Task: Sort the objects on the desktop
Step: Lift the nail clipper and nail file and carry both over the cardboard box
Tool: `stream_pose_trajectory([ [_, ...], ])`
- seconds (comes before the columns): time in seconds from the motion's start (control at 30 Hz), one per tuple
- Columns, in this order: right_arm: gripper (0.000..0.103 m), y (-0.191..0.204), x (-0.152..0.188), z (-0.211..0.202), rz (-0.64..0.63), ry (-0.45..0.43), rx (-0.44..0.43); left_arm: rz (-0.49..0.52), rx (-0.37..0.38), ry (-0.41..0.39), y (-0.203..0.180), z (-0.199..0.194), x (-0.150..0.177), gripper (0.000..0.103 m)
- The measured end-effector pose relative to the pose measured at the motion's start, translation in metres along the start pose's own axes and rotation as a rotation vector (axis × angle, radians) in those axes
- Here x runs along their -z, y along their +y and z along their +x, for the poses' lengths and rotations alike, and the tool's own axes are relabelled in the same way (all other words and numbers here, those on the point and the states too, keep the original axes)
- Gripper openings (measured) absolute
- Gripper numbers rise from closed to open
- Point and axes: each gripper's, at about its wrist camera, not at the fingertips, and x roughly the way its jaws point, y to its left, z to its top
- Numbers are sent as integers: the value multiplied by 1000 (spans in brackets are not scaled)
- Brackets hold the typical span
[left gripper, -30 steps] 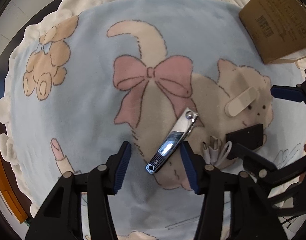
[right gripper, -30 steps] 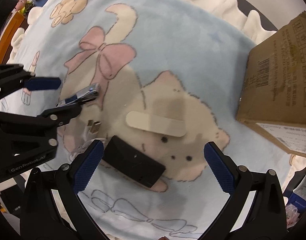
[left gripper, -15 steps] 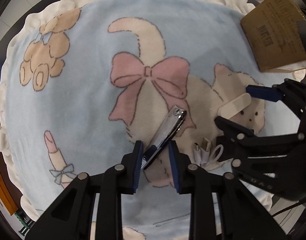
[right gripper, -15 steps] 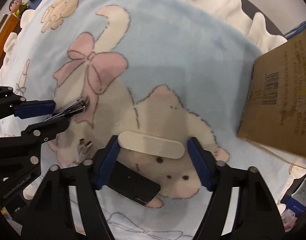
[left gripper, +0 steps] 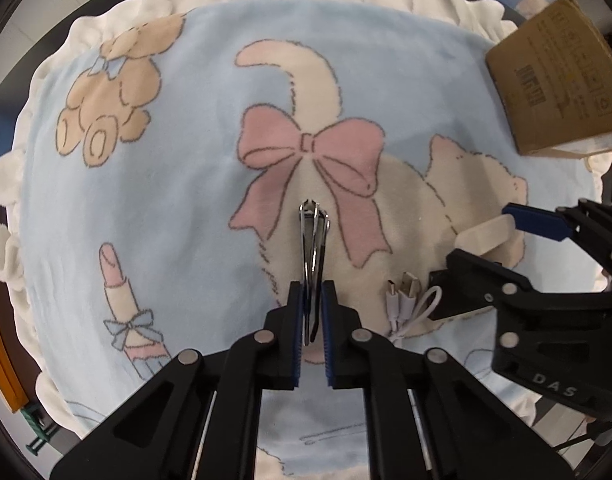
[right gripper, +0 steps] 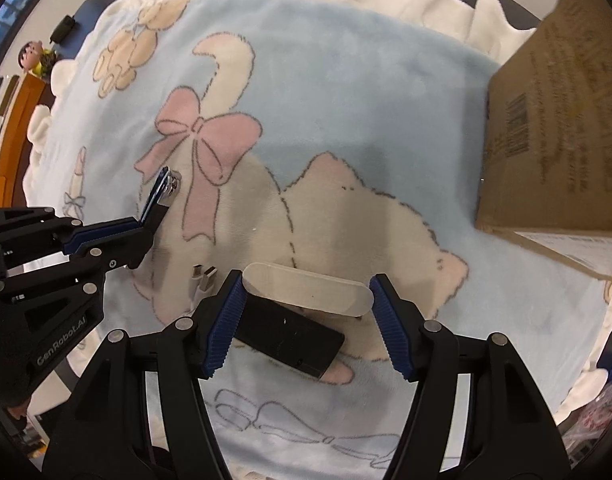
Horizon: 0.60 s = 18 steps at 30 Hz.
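Observation:
A silver nail clipper stands on edge over the cat-print blanket, its rear end clamped in my left gripper, which is shut on it. From the right wrist view the nail clipper sticks out of the left gripper. My right gripper is shut end to end on a beige nail file, held just above a black box. In the left wrist view the nail file sits inside the right gripper.
White cable plugs lie between the two grippers, and the cable plugs are near my right gripper's left finger. A cardboard box stands at the right edge of the blanket. A small figurine and a wooden edge sit beyond the left rim.
The left gripper shut on the nail clipper and turned it on edge. The right gripper came forward over the black box and shut on the nail file.

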Motion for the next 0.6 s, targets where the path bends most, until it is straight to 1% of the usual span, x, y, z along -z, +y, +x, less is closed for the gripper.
stream_pose_trajectory([
  [0.27,66,8,-7,-25,19,-40,-12,-34,28,-21,14,-13,6,8],
  [0.33,66,5,3,-23,22,-53,-16,-41,34,-27,16,-17,8,8],
  [0.37,66,-13,23,-21,22,-58,-18,-44,37,-30,17,-20,8,8],
  [0.47,66,-12,26,-30,26,-83,-18,-51,54,-41,19,-27,11,8],
  [0.5,66,-10,32,-36,28,-92,-22,-46,47,-48,18,-30,12,8],
  [0.57,66,-7,43,-47,28,-106,-23,-42,47,-55,26,-52,11,8],
  [0.6,66,-8,43,-53,29,-115,-22,-40,47,-60,21,-54,13,8],
])
